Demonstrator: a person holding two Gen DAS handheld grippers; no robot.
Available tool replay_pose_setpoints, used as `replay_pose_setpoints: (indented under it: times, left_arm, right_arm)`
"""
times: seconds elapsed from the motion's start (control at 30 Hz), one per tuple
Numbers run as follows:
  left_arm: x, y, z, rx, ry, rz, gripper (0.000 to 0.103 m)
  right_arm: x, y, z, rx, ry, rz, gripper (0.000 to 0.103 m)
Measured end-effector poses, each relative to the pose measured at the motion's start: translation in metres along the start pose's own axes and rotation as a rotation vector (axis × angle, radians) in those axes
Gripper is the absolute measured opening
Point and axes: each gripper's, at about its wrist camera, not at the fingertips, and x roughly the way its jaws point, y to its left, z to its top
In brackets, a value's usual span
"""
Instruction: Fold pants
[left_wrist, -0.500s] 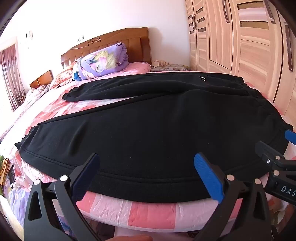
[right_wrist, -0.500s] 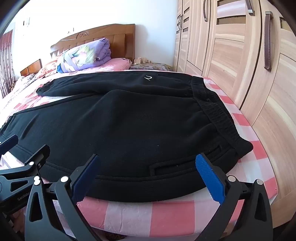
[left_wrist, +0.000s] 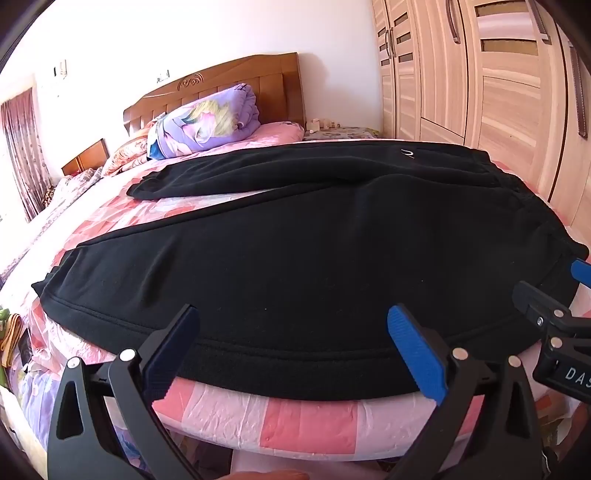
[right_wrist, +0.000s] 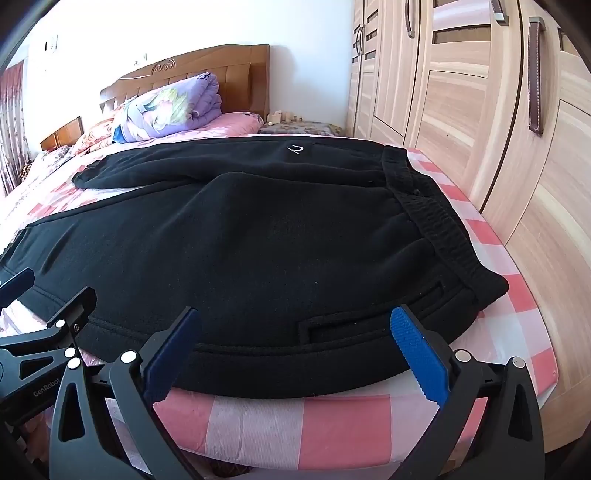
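Note:
Black fleece pants (left_wrist: 303, 258) lie spread flat across the bed, waistband (right_wrist: 432, 218) at the right, both legs running left; the far leg's cuff (left_wrist: 147, 188) ends mid-bed. My left gripper (left_wrist: 295, 343) is open, its blue pads just over the near hem, holding nothing. My right gripper (right_wrist: 295, 343) is open at the near hem by the pocket slit (right_wrist: 351, 325), empty. The right gripper's fingers (left_wrist: 546, 314) show at the right edge of the left wrist view; the left gripper's fingers (right_wrist: 51, 310) show at the left of the right wrist view.
The bed has a pink checked sheet (right_wrist: 332, 424) and a wooden headboard (left_wrist: 236, 85). A folded purple quilt (left_wrist: 207, 122) sits near the pillows. Wooden wardrobe doors (right_wrist: 480, 110) stand close along the right side of the bed.
Both grippers have edged slightly forward toward the near hem; both stay open. The pants have not moved.

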Motion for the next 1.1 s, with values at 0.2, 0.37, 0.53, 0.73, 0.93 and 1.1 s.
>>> replay_pose_setpoints:
  times: [0.2, 0.37, 0.53, 0.73, 0.93, 1.1]
  left_arm:
    - [0.0005, 0.0014, -0.0011, -0.002, -0.001, -0.001, 0.102]
    - [0.0005, 0.0033, -0.0031, -0.01, 0.001, 0.0, 0.102]
    - [0.0009, 0.0041, -0.003, -0.009, 0.005, -0.001, 0.102]
    - [0.0006, 0.0028, -0.0044, -0.005, 0.009, -0.001, 0.102]
    - [0.0011, 0.0034, -0.0048, -0.01, 0.016, -0.002, 0.102]
    - [0.0019, 0.0047, -0.0046, -0.013, 0.021, -0.002, 0.102]
  right_arm:
    - [0.0, -0.0002, 0.0001, 0.001, 0.001, 0.0, 0.099]
    - [0.0002, -0.0007, 0.0008, 0.003, 0.005, 0.0, 0.099]
    - [0.0009, 0.0008, -0.0027, 0.005, 0.004, 0.0, 0.099]
    - [0.0019, 0.0002, -0.0065, 0.014, 0.011, 0.001, 0.099]
    - [0.0008, -0.0008, -0.006, 0.016, 0.013, 0.002, 0.099]
    - [0.0009, -0.001, -0.0056, 0.018, 0.014, 0.002, 0.099]
